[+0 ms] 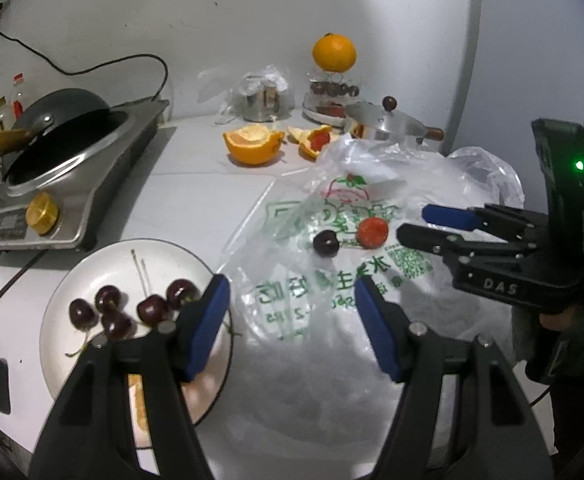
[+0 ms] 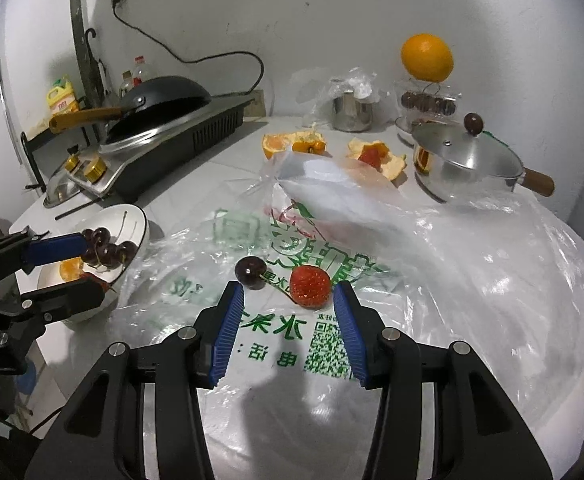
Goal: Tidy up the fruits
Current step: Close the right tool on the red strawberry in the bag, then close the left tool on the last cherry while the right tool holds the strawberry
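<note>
Both the left gripper [image 1: 292, 300] and right gripper [image 2: 288, 304] are standing part-open and empty, the right nearing the strawberry [image 2: 309, 286].

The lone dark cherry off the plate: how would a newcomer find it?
Start at the clear plastic bag with green print spread over the white counter. Two fruits lie on it just ahead of the right gripper. The lone dark cherry is the smaller, glossy, near-black one, left of the red strawberry.
</note>
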{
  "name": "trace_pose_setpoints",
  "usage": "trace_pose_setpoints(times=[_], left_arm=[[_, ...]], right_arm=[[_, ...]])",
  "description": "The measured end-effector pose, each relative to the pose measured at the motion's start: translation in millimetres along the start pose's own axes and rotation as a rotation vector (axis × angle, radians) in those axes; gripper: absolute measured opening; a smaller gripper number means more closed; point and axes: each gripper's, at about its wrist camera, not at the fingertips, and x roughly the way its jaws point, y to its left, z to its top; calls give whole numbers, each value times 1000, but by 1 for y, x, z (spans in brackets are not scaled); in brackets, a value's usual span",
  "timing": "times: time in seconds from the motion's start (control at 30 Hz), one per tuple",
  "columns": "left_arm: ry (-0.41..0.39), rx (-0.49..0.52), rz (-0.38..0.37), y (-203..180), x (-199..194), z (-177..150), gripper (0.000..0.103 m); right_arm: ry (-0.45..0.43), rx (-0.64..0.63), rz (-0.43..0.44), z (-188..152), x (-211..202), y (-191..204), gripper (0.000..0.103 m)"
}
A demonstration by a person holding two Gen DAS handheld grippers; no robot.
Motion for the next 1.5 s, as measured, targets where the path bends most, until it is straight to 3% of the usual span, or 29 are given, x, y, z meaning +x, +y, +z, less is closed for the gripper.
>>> trace_pose_setpoints(times=[0.47, 0.73, 0.77, 1.03, 1.5], left_arm=[[49, 5, -22, 0, 44, 16, 66], [65, 19, -34, -4, 59, 21, 66], [66, 23, -33, -6, 60, 22, 66], [84, 93, -13, -26, 74, 28, 66], [155, 330, 29, -59, 119, 27, 65]], right_arm=[[110, 36, 21, 11, 57, -18, 49], [154, 55, 35, 9, 68, -22, 39], [153, 49, 40, 9, 69, -21, 34], [81, 61, 59, 12, 43, -26, 34], [8, 130, 28, 3, 12, -59, 34]])
